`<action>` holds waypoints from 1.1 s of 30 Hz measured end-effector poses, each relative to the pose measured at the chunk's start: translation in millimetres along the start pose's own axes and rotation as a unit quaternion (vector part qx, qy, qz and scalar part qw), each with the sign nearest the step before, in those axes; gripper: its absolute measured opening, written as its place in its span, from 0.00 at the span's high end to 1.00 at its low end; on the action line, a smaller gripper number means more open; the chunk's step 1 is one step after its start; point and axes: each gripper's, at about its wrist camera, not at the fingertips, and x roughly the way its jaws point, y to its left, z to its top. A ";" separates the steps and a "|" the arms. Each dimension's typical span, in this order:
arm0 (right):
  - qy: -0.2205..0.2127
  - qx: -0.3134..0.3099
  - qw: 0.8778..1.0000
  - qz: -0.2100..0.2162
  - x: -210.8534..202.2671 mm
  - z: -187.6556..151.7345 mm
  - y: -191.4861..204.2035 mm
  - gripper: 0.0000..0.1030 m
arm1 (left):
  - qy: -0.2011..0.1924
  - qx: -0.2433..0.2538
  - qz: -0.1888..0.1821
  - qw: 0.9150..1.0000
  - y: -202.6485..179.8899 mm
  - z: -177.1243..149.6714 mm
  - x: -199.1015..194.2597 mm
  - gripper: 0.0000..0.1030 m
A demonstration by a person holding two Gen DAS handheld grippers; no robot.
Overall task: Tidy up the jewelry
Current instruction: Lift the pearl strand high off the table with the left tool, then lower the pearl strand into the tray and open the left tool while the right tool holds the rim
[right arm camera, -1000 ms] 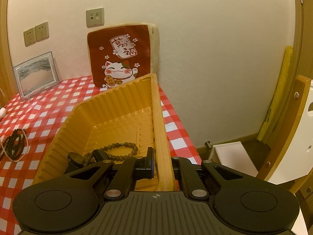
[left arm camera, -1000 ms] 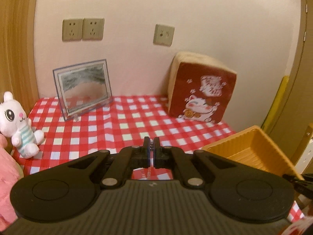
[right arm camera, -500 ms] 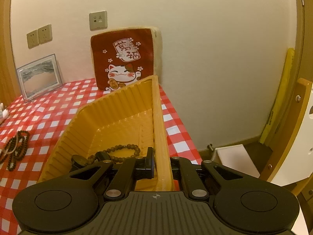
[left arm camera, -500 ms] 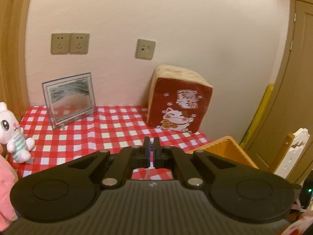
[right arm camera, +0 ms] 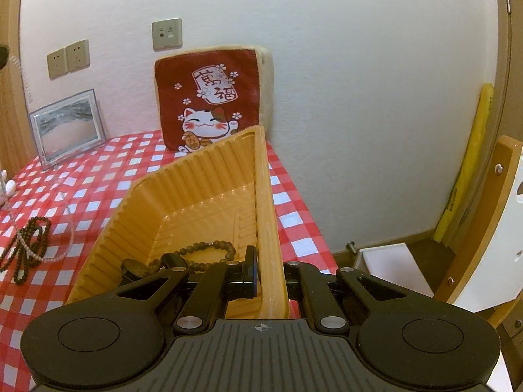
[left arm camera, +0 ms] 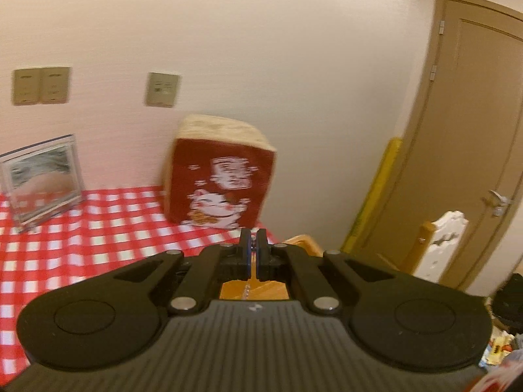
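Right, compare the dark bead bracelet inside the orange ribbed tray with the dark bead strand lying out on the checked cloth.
The dark bead bracelet lies inside the orange ribbed tray; the dark bead strand lies on the red-and-white checked cloth, left of the tray. The bracelet forms one short open loop; the strand is longer and bunched, tangled with a clear bead string. Both are dark round beads, and no gripper holds either.

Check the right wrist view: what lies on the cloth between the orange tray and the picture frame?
Nothing between orange tray and picture frame but bare checked tablecloth. The dark bead strands lie nearer the camera, left of the tray.
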 end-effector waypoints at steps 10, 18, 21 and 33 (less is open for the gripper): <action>-0.001 0.002 1.000 0.003 -0.1 1.0 -0.5 0.94 | 0.003 -0.001 -0.061 0.998 -45.3 3.1 45.3 0.99; 0.000 0.002 1.000 0.004 1.2 1.2 -1.2 0.94 | 0.079 -0.044 -0.088 0.992 -53.5 -37.2 105.3 0.99; 0.000 0.003 1.000 0.004 1.6 1.1 -1.5 0.94 | 0.122 -0.063 -0.090 0.987 -53.0 -61.1 125.1 0.99; 0.002 0.008 1.000 0.005 4.3 1.3 -2.5 0.94 | 0.199 -0.087 -0.075 0.973 -49.7 -112.1 150.6 0.95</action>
